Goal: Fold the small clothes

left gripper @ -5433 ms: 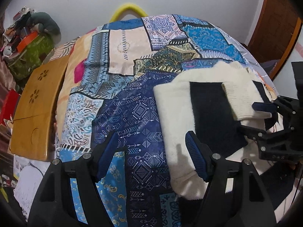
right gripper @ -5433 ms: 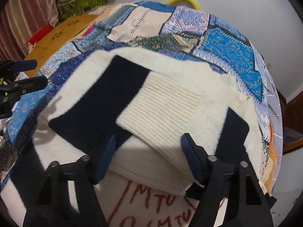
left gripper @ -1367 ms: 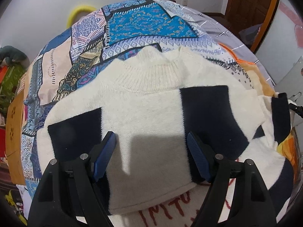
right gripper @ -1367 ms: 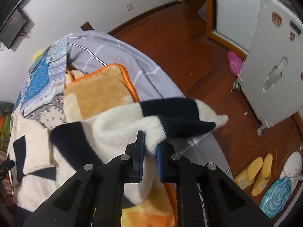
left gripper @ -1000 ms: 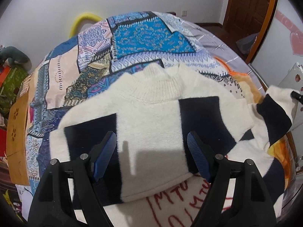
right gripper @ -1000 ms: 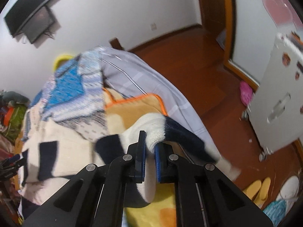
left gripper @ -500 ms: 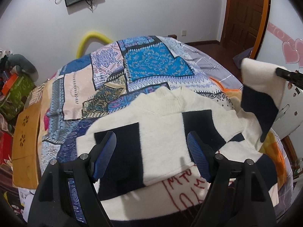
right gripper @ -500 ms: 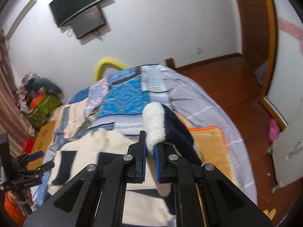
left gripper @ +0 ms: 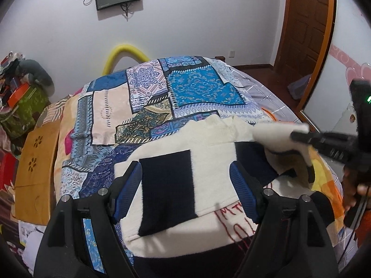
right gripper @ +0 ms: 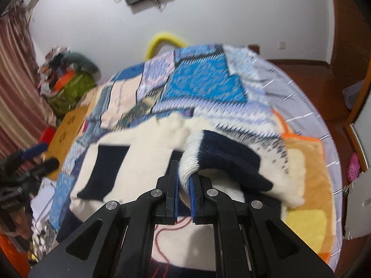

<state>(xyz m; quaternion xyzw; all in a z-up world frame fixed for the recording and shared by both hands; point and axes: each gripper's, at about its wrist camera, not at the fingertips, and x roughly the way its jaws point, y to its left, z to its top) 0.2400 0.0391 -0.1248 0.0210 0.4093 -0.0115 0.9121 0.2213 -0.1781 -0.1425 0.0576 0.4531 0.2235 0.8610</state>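
- Far off the left gripper's (left gripper: 185, 192) left side: wooden lap desk (left gripper: 34, 164) along the bed's edge, cluttered green bag (left gripper: 23, 106) beyond it.
- Left of the left finger: bare patchwork bedspread (left gripper: 148, 97), running on ahead to a yellow hoop (left gripper: 125, 53) at the wall.
- Between and under the left gripper's fingers: cream-and-navy sweater (left gripper: 208, 153), spread flat, collar pointing away, navy block just inside the left pad, red lettering near the right pad.
- Left gripper: spread wide, pinching nothing, hovering above the sweater and tilted down at it; not touching the knit as far as can be told.
- Right of the left gripper: sweater sleeve (left gripper: 278, 136) lifted off the bed, drawn across above the right shoulder of the garment.
- Right gripper (right gripper: 183, 185): pressed together on the sleeve's (right gripper: 222, 159) cuff, cream edge pinched between the blue pads, navy band arching away ahead and to the right; angled downward over the sweater (right gripper: 143, 148).
- Behind the right gripper in the left view: part of a hand (left gripper: 357, 190) on its handle.
- Right of the right gripper: orange-edged blanket (right gripper: 306, 162), then grey striped sheet (right gripper: 301, 97) falling to the bed's edge, wooden floor (right gripper: 324, 74) past it.
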